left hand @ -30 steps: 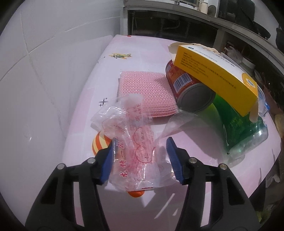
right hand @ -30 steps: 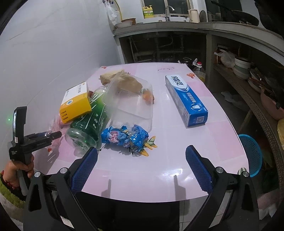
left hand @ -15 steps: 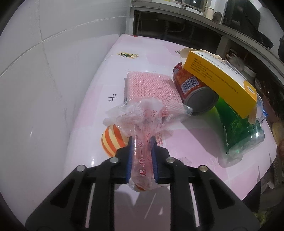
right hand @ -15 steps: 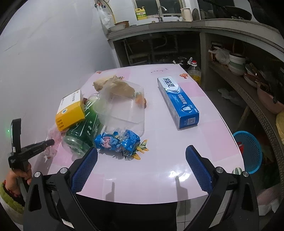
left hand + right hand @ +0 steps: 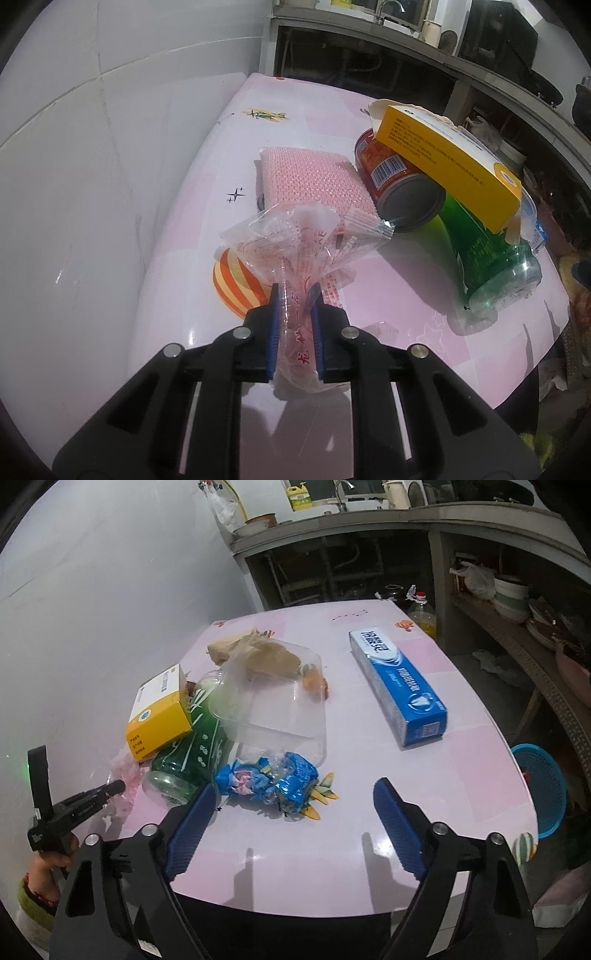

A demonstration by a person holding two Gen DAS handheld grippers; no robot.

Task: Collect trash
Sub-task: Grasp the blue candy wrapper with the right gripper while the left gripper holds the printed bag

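Clear plastic wrapper (image 5: pixel 295 254) with red print is pinched by the left hand-held gripper (image 5: pixel 294 295), whose jaws are closing. The right hand-held gripper (image 5: pixel 293 797) is closing over the pink table (image 5: pixel 461 775), nothing gripped.

A crumpled clear plastic wrapper (image 5: pixel 295 258) printed in red fans upward, pinched at its lower end. A crushed blue snack wrapper (image 5: pixel 267 777) lies on the pink desk (image 5: pixel 461 782) just beside a tipped green bottle (image 5: pixel 188 753).
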